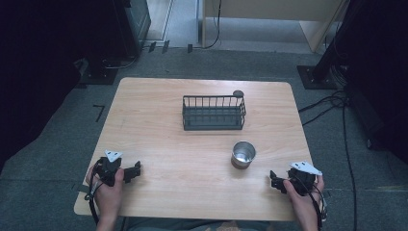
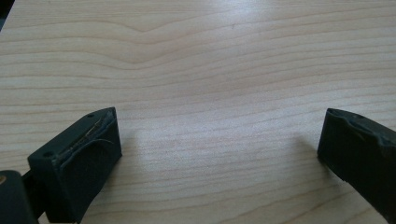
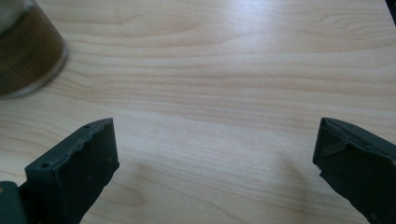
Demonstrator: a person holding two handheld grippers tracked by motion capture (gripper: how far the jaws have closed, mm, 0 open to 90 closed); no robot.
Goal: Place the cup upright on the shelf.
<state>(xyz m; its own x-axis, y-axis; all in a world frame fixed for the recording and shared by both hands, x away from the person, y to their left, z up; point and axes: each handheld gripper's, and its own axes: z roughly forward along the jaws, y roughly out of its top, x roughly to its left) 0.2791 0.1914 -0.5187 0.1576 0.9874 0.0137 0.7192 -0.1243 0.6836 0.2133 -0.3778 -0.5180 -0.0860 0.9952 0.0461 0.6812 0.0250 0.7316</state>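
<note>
A metal cup [image 1: 243, 154] stands upright on the wooden bench [image 1: 192, 168], right of the middle and toward the person's side. In the right gripper view its brownish lower wall [image 3: 28, 51] sits at the upper left, well clear of the jaws. The right hand-held gripper [image 1: 275, 180] rests low near the bench's right front corner, near the cup but not touching it, its jaws spread wide with only bare wood between them. Across the bench, the left hand-held gripper [image 1: 136, 169] lies near the left front edge, well apart from the cup, jaws likewise wide apart over bare wood. Behind the cup, toward the far edge, sits a dark wire basket [image 1: 213, 113].
</note>
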